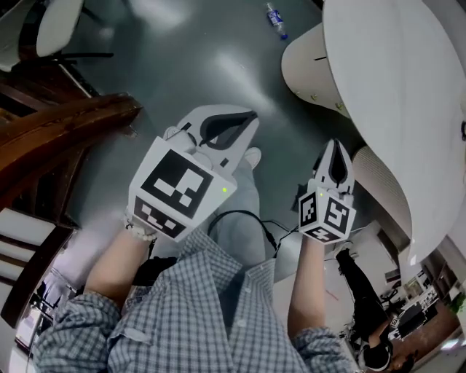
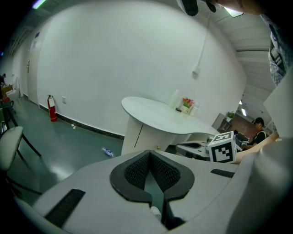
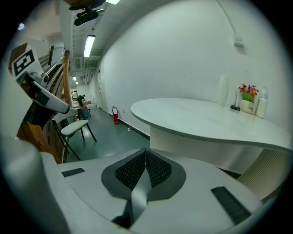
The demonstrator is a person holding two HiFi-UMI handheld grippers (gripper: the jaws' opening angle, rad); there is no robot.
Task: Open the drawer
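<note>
Jaws of left gripper [image 1: 247, 121] and right gripper [image 1: 335, 146] are clenched, empty, over glossy green floor [image 1: 182, 65] beside white curved table [image 1: 397, 87].

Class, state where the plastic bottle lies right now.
In the head view the plastic bottle lies on the floor at top centre, just left of the white table.

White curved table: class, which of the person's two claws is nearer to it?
Right. The right claw is close beside the table edge; the left claw is farther away, over open floor.
</note>
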